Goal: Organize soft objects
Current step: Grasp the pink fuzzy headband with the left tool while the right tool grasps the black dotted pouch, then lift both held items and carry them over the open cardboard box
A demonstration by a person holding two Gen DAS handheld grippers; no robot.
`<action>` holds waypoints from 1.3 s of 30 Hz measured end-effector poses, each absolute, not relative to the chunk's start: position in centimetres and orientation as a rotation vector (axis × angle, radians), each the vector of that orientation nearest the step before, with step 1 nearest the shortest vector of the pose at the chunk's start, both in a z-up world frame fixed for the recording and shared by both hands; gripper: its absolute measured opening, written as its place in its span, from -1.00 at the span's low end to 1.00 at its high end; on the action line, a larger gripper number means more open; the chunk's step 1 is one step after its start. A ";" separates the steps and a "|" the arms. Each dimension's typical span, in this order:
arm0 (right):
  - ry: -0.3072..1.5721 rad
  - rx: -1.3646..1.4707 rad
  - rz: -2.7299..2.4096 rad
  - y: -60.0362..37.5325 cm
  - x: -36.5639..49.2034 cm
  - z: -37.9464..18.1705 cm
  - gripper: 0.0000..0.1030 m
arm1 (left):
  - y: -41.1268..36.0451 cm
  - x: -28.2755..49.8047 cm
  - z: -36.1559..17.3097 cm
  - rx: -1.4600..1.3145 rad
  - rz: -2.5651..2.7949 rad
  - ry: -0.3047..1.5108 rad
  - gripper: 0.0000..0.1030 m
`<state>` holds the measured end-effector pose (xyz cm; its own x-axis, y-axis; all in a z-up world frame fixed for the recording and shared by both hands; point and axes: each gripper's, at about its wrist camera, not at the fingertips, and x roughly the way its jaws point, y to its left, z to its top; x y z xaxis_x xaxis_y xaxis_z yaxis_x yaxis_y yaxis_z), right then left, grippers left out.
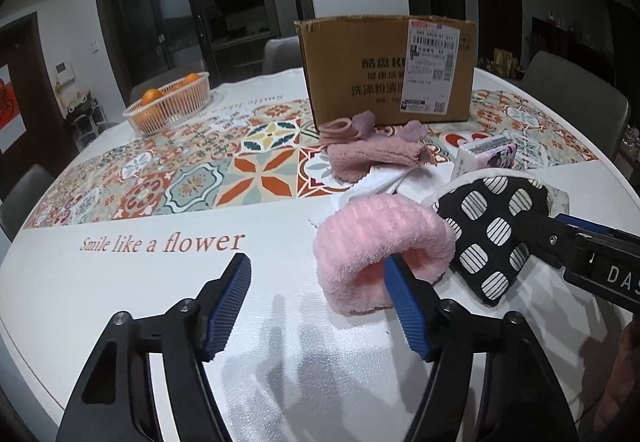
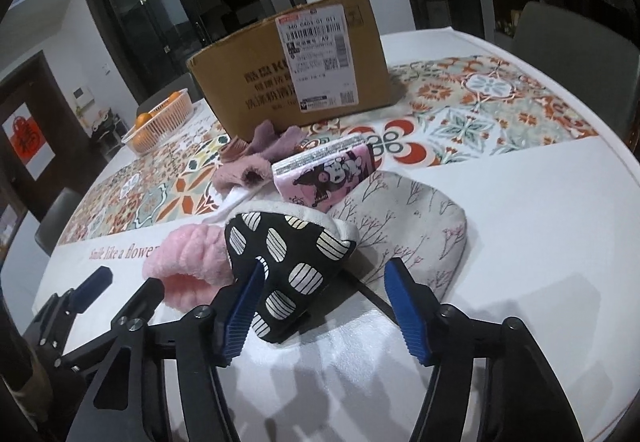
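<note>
1. A white round table [image 1: 120, 282] with a tiled runner is set in a dim room.
2. Bare table is seen left of the pile.
3. A fluffy pink headband [image 1: 380, 242] lies beside a black spotted mitt [image 2: 288, 258].
4. The left gripper [image 1: 320, 302] is half-spread, one finger touching the headband; the right gripper [image 2: 324, 302] is half-spread about the mitt's corner, nothing pinched.

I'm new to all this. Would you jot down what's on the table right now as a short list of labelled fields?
surface: round table with patterned cloth
container: cardboard box, at the far side
fruit: basket of oranges, far left
soft pile: pink fluffy cloth, black spotted mitt, mauve towel, tissue pack
left gripper: open, one finger at the pink fluffy cloth
right gripper: open, astride the mitt's near end
</note>
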<state>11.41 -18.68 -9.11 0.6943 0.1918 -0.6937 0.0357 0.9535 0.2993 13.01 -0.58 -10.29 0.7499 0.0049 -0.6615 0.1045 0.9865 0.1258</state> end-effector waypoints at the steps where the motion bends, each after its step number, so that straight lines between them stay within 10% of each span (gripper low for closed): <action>1: 0.806 0.305 0.090 -18.6 11.6 -9.2 0.22 | -0.6 13.1 -10.4 0.157 -0.057 0.728 0.21; 16: 0.824 0.344 0.134 -18.4 13.1 -10.2 -0.09 | -0.7 14.3 -11.5 0.095 -0.112 0.788 -0.67; 39: 0.655 0.259 0.159 -17.7 9.8 -4.7 -0.56 | 0.3 11.1 -5.8 0.033 -0.090 0.589 -0.71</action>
